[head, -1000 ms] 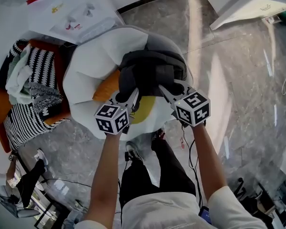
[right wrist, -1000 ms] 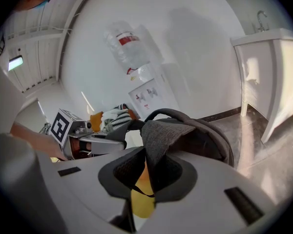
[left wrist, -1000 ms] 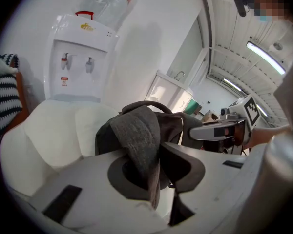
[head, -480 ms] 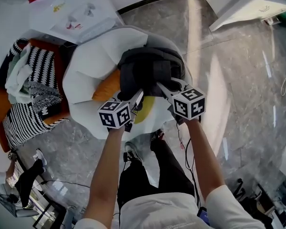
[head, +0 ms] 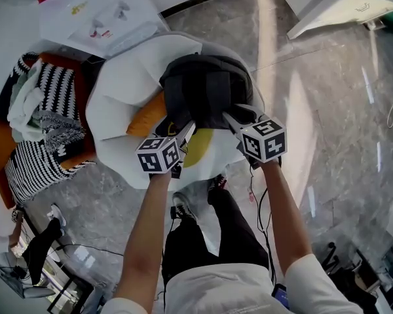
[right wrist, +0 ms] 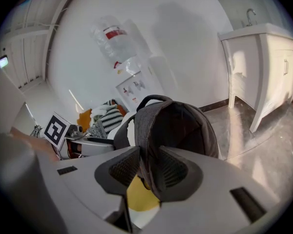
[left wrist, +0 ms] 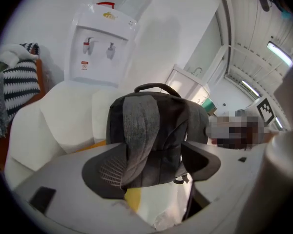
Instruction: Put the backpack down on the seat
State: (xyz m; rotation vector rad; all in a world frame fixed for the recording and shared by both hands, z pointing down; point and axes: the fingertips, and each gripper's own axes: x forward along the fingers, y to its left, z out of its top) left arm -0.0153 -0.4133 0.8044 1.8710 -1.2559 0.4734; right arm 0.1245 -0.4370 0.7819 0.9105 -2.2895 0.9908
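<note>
A dark grey backpack (head: 206, 97) stands upright on the white padded seat (head: 121, 90), over an orange cushion (head: 149, 115) and a yellow patch (head: 198, 146). My left gripper (head: 185, 135) is at the pack's near left side, my right gripper (head: 234, 118) at its near right. In the left gripper view a grey shoulder strap (left wrist: 139, 130) hangs between the widely parted, opening jaws of the left gripper (left wrist: 154, 165). In the right gripper view the other strap (right wrist: 147, 145) runs between the opening jaws of the right gripper (right wrist: 149, 172), and the pads no longer clamp it.
A white water dispenser (head: 101, 12) stands behind the seat. Striped and white fabrics (head: 42, 110) lie piled on an orange chair at the left. A white cabinet (head: 327, 5) stands at the back right. Cables (head: 255, 195) trail on the marble floor by the person's legs.
Both grippers' jaws have parted from the straps. The backpack has settled a little farther back on the seat, and the grippers have shifted slightly with it.
</note>
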